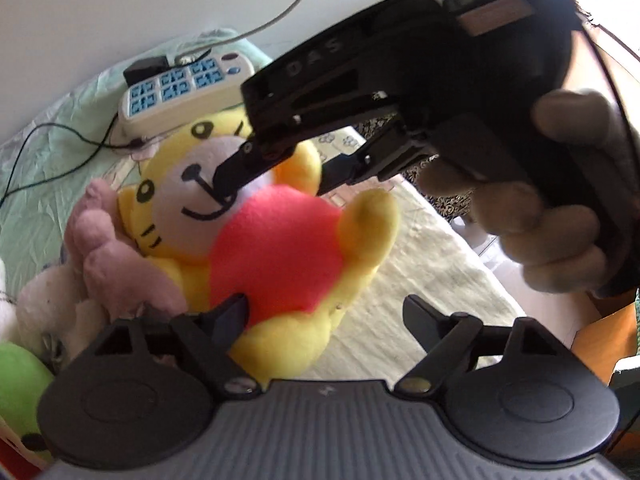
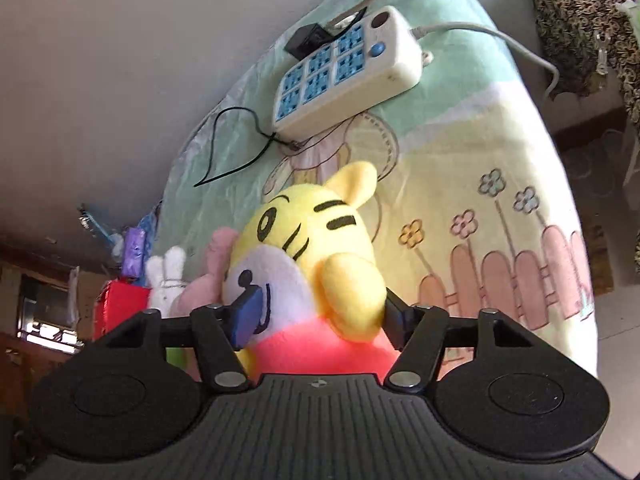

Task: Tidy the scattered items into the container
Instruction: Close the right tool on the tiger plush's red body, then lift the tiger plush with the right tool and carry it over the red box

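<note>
Left wrist view: my right gripper (image 1: 276, 176) straddles the yellow tiger plush (image 1: 256, 236), which lies on the cartoon-print bedsheet (image 1: 420, 272) against a pink plush (image 1: 108, 256). Its fingers sit at the toy's muzzle and paw; I cannot tell whether they pinch. My left gripper (image 1: 324, 316) stands apart, one finger touching its red belly.

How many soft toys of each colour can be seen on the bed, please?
Yellow tiger plush with red shirt: 1
Pink plush: 1
White rabbit plush: 1
Green plush: 1
Total: 4 soft toys
</note>
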A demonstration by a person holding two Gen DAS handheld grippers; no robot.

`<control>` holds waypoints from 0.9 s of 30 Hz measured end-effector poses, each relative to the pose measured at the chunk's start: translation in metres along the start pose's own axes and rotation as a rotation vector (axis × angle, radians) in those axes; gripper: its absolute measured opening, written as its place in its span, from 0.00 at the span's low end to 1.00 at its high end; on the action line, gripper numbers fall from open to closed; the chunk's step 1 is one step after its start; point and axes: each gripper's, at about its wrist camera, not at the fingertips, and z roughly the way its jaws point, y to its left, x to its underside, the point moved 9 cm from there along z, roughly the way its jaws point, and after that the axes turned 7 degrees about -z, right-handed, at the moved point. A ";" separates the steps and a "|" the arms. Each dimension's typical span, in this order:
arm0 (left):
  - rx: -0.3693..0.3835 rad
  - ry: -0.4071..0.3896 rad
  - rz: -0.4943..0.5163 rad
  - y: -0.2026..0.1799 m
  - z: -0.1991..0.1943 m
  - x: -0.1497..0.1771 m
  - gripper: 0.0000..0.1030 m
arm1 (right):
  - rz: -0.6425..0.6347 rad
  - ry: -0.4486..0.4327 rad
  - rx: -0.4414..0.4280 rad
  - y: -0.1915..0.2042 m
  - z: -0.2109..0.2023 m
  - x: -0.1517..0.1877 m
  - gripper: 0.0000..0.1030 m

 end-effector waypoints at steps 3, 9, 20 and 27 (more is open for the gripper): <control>-0.002 0.022 -0.022 0.009 0.007 0.007 0.81 | -0.060 0.033 -0.012 0.016 0.005 0.019 0.57; -0.069 -0.006 0.050 0.001 0.007 0.009 0.69 | -0.169 0.006 0.116 0.026 0.013 0.028 0.60; 0.085 -0.026 0.126 -0.039 -0.031 0.033 0.55 | -0.044 -0.143 0.250 0.024 -0.047 0.078 0.43; 0.070 -0.180 0.173 -0.049 -0.087 0.034 0.55 | -0.154 -0.326 0.339 0.068 -0.083 0.087 0.43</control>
